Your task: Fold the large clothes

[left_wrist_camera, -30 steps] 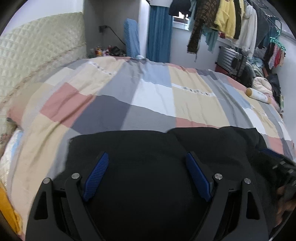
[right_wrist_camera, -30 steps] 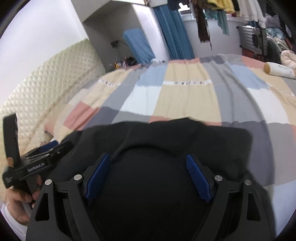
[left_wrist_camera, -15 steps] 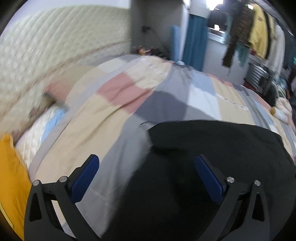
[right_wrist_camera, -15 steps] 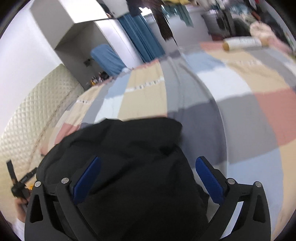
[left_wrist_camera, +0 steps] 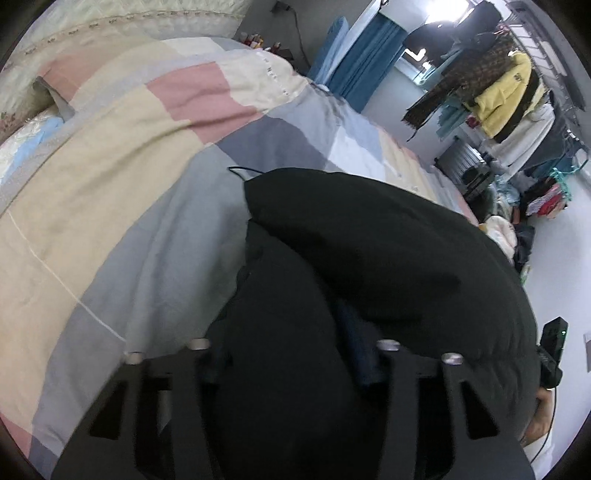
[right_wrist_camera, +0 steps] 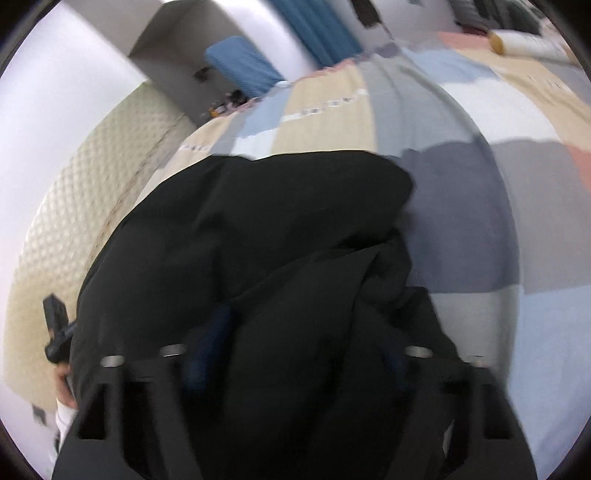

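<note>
A large black garment [left_wrist_camera: 388,251] [right_wrist_camera: 277,221] lies bunched on the patchwork bed cover [left_wrist_camera: 129,184] [right_wrist_camera: 461,184]. My left gripper [left_wrist_camera: 284,343] is at its left side. Its jaws are closing with a thick fold of black cloth between them, and one blue pad [left_wrist_camera: 354,347] presses into the fabric. At the garment's right side my right gripper [right_wrist_camera: 306,339] is also closing on a raised ridge of cloth, its blue pad [right_wrist_camera: 214,332] against it. Each view catches the other gripper at its edge, the right one [left_wrist_camera: 552,347] and the left one [right_wrist_camera: 55,325].
A quilted cream headboard [left_wrist_camera: 147,14] [right_wrist_camera: 74,184] runs along the left. Pillows [left_wrist_camera: 22,129] lie beneath it. A rack of hanging clothes [left_wrist_camera: 509,92] and blue curtains [left_wrist_camera: 369,62] stand beyond the bed. A white roll [right_wrist_camera: 524,40] rests on the far right of the cover.
Both grippers have spread apart to the garment's two sides and dropped lower. Their jaws, wide apart before, have narrowed onto folds of black cloth.
</note>
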`<state>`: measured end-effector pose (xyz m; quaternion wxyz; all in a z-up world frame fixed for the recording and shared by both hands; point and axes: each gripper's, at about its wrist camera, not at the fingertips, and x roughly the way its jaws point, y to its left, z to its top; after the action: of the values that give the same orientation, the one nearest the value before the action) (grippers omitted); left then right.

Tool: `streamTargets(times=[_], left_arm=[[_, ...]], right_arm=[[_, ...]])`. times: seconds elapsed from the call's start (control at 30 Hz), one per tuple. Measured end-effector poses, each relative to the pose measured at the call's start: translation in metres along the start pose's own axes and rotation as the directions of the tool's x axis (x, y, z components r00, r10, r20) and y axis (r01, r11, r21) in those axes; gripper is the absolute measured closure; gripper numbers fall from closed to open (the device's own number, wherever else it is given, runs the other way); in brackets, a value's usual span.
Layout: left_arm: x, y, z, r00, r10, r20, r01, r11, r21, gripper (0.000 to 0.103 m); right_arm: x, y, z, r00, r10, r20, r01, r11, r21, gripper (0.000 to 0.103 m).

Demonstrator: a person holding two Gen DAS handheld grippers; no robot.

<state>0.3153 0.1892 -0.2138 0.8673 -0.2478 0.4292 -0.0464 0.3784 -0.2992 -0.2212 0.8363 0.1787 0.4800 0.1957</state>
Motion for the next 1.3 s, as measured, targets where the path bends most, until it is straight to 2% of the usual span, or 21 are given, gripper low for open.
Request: streamTargets(times=[0.03,0.07,0.1,0.13,0.2,0.27,0.33,0.37,0.47,0.57,0.67,0.77,0.83,0.87,0.9,0.97,1.0,1.03,1.07,1.2,1.3], left_arm=[[-0.002,-0.002,0.000,1.000,-0.011,0.011,0.011,1.000,-0.002,0.077],[-0.005,-0.003,0.002,0.999,-0.017,0.029,0.017,1.000,0.003,0.086],[-0.008,-0.004,0.003,0.999,-0.021,0.045,0.021,1.000,0.006,0.090],[-0.013,-0.004,0.006,0.997,-0.026,0.074,0.026,1.000,0.007,0.094],[-0.024,-0.004,0.011,0.990,-0.032,0.137,0.033,0.999,-0.006,0.095],[-0.042,-0.003,0.017,0.976,-0.044,0.214,0.048,0.999,-0.016,0.095],[-0.048,-0.004,0.020,0.969,-0.042,0.242,0.044,0.999,-0.004,0.095],[-0.047,-0.008,0.020,0.969,-0.015,0.245,0.012,1.000,0.013,0.095],[-0.032,-0.013,0.015,0.977,0.074,0.200,-0.085,0.995,0.048,0.095],[-0.014,-0.008,0.010,0.984,0.114,0.134,-0.122,0.991,0.055,0.094],[-0.009,-0.012,0.003,0.983,0.149,0.111,-0.160,0.982,0.096,0.094],[-0.012,-0.013,0.002,0.983,0.149,0.111,-0.160,0.982,0.104,0.092],[-0.015,-0.013,0.002,0.985,0.143,0.100,-0.154,0.982,0.107,0.089],[-0.018,-0.014,0.002,0.985,0.145,0.096,-0.155,0.982,0.107,0.084],[-0.021,-0.016,0.003,0.985,0.147,0.092,-0.157,0.982,0.106,0.078],[-0.032,-0.019,0.004,0.990,0.115,0.082,-0.122,0.988,0.091,0.048],[-0.036,-0.022,0.003,0.990,0.110,0.092,-0.118,0.989,0.092,0.043],[-0.045,-0.027,0.003,0.986,0.122,0.111,-0.133,0.986,0.098,0.032],[-0.055,-0.032,0.002,0.980,0.144,0.138,-0.159,0.982,0.106,0.025],[-0.087,-0.051,0.004,0.977,0.123,0.171,-0.145,0.982,0.123,0.024],[-0.115,-0.072,0.005,0.973,0.115,0.202,-0.147,0.977,0.154,0.020]], right_arm=[[-0.002,0.009,-0.001,1.000,-0.016,0.007,0.016,0.999,-0.037,0.077],[-0.003,0.015,-0.001,0.999,-0.029,0.017,0.030,0.998,-0.055,0.085],[-0.007,0.023,-0.001,0.997,-0.063,0.045,0.066,0.995,-0.075,0.094],[-0.013,0.030,0.001,0.992,-0.097,0.078,0.104,0.991,-0.087,0.096],[-0.024,0.037,0.003,0.981,-0.126,0.145,0.139,0.986,-0.089,0.097],[-0.036,0.039,0.005,0.968,-0.153,0.201,0.173,0.981,-0.087,0.097],[-0.043,0.041,0.006,0.957,-0.175,0.231,0.202,0.975,-0.098,0.098],[-0.038,0.042,0.007,0.956,-0.191,0.225,0.218,0.971,-0.102,0.098],[-0.026,0.036,0.004,0.952,-0.242,0.189,0.266,0.958,-0.111,0.099],[-0.004,0.032,-0.001,0.949,-0.282,0.139,0.298,0.947,-0.121,0.099],[0.005,0.032,-0.006,0.941,-0.316,0.120,0.330,0.934,-0.135,0.097],[-0.001,0.029,-0.010,0.944,-0.303,0.133,0.318,0.941,-0.112,0.093],[-0.008,0.027,-0.011,0.946,-0.297,0.128,0.308,0.948,-0.076,0.084],[-0.013,0.025,-0.010,0.950,-0.287,0.119,0.294,0.955,-0.043,0.080],[-0.018,0.024,-0.011,0.956,-0.270,0.118,0.273,0.962,-0.015,0.073],[-0.035,0.026,-0.013,0.959,-0.245,0.144,0.241,0.969,0.044,0.048],[-0.043,0.030,-0.014,0.954,-0.252,0.162,0.248,0.968,0.045,0.031],[-0.054,0.038,-0.016,0.950,-0.251,0.187,0.251,0.968,0.023,0.026],[-0.060,0.044,-0.017,0.947,-0.250,0.200,0.253,0.967,0.008,0.026],[-0.100,0.076,-0.018,0.925,-0.257,0.281,0.279,0.959,-0.041,0.026],[-0.135,0.104,-0.014,0.911,-0.230,0.343,0.270,0.960,-0.073,0.019]])
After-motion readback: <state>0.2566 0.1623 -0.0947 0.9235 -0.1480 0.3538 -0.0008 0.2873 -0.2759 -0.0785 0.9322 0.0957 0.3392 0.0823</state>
